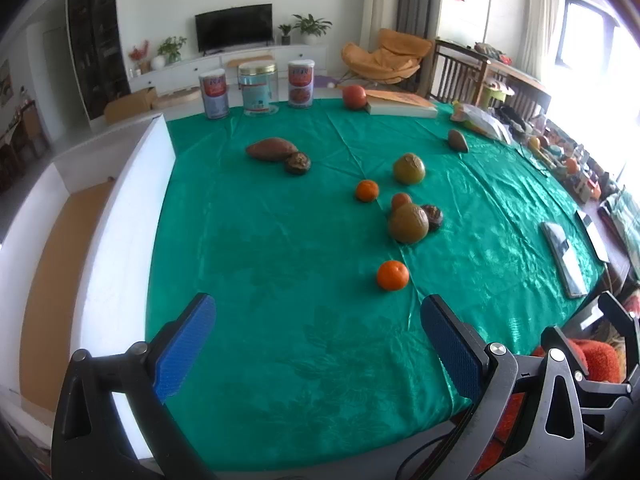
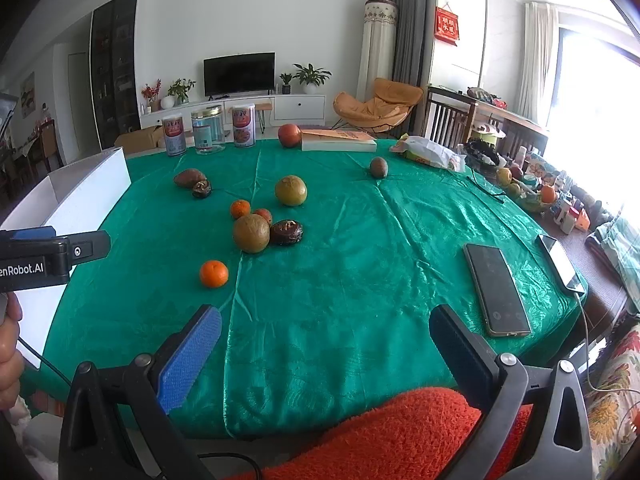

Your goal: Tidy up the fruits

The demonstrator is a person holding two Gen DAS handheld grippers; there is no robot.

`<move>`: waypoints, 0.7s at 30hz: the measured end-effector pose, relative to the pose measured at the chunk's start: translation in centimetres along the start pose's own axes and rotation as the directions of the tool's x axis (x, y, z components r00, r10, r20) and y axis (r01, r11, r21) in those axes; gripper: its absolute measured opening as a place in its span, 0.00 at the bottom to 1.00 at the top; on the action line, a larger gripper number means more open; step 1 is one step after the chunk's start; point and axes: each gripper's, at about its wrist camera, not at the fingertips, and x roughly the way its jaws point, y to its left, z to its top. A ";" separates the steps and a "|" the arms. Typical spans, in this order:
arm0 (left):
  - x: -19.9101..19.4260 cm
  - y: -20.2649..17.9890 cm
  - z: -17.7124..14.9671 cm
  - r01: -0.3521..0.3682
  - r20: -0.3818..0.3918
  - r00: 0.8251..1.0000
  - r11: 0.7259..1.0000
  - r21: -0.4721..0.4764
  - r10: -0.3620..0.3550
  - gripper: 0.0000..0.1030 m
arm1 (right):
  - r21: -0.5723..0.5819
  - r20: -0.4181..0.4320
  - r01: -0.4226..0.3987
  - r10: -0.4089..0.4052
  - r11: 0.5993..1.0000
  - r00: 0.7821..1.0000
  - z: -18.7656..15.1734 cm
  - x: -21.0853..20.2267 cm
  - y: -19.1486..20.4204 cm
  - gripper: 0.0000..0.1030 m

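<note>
Fruits lie scattered on a green tablecloth (image 1: 280,260). Nearest is a small orange (image 1: 393,275), also in the right wrist view (image 2: 214,274). Behind it sit a green-brown round fruit (image 1: 409,223), a dark wrinkled fruit (image 1: 433,217), two more small oranges (image 1: 367,191) and another green fruit (image 1: 409,168). A brown oblong fruit (image 1: 272,149) lies further left, a red fruit (image 1: 354,97) at the back. My left gripper (image 1: 318,344) is open and empty above the near cloth. My right gripper (image 2: 326,354) is open and empty near the table's front edge.
A white open box (image 1: 120,216) stands along the table's left side. Three cans (image 1: 258,88) and a book (image 1: 400,104) stand at the far edge. Two phones (image 2: 496,290) lie at the right, with clutter (image 2: 528,188) beyond. An orange fuzzy cloth (image 2: 400,436) is under the right gripper.
</note>
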 end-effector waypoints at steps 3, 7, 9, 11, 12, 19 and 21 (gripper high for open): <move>0.0 0.2 0.1 0.001 0.002 1.000 1.000 -0.007 -0.001 0.99 | 0.000 0.001 0.000 0.000 1.000 1.000 -0.1 -0.1 0.0 1.00; 0.3 0.5 0.2 -0.008 -0.006 1.000 1.000 -0.016 0.008 0.99 | -0.004 0.000 -0.005 0.005 1.000 1.000 -0.6 -0.6 0.1 1.00; 0.4 0.6 0.3 -0.004 -0.008 1.000 1.000 -0.026 0.004 0.99 | -0.002 0.002 -0.006 0.006 1.000 1.000 -0.4 -0.4 0.2 1.00; 0.2 0.7 0.2 -0.002 -0.003 1.000 1.000 -0.028 0.002 0.99 | 0.003 -0.002 -0.006 0.006 1.000 1.000 -0.3 -0.4 0.0 1.00; 0.2 0.8 0.2 -0.003 -0.001 1.000 1.000 -0.025 0.003 0.99 | 0.006 -0.005 -0.006 0.006 1.000 1.000 -0.4 -0.3 -0.1 1.00; 1.8 1.8 -0.1 -0.003 -0.048 0.999 0.999 -0.045 0.001 0.99 | 0.003 -0.057 -0.016 0.016 1.000 0.998 -0.4 1.5 0.4 1.00; 2.1 2.2 -0.1 -0.004 -0.054 0.999 0.998 -0.058 0.001 0.99 | 0.000 -0.048 -0.012 0.012 1.000 0.999 -0.4 2.1 0.3 1.00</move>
